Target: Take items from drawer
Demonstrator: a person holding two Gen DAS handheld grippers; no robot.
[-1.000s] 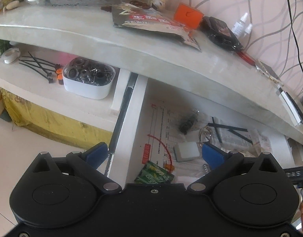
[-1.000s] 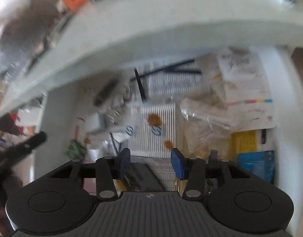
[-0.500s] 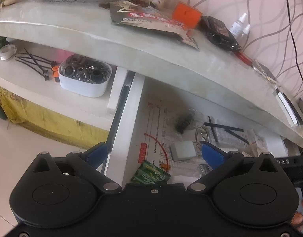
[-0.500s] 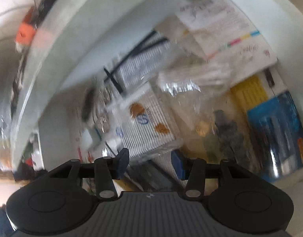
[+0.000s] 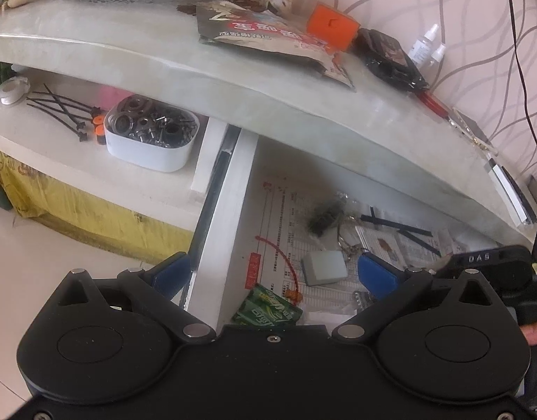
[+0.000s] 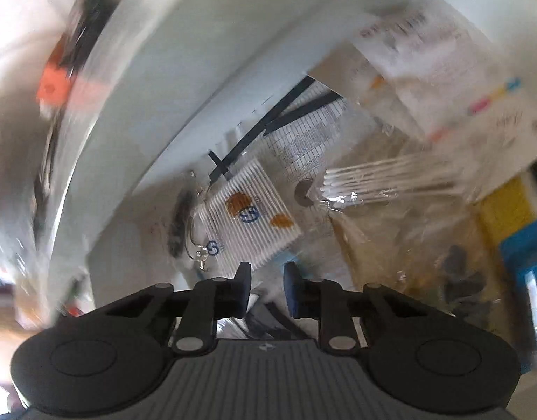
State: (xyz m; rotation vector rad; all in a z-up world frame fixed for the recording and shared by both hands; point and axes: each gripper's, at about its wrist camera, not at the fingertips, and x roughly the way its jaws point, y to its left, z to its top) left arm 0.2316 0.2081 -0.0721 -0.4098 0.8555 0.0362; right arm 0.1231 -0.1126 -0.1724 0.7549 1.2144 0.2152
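Jaws of right gripper (image 6: 266,288) closing, low in open drawer (image 5: 230,210), just short of cotton swab pack (image 6: 249,215); blur hides whether anything sits between pads. Left gripper (image 5: 273,273) jaws wide apart, empty, hanging over drawer's left wall. Items all inside: grey block (image 5: 324,266), green packet (image 5: 268,309), key ring (image 5: 347,241), loose clear bags (image 6: 391,189). Risk: pads pinch slippery film only, pack slides free; or snag neighbouring bag, dragging clutter out.

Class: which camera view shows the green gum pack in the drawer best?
The left wrist view: the green gum pack lies sharp and close, just ahead of the left gripper, partly hidden by its body. The right wrist view is blurred; the pack cannot be made out there.
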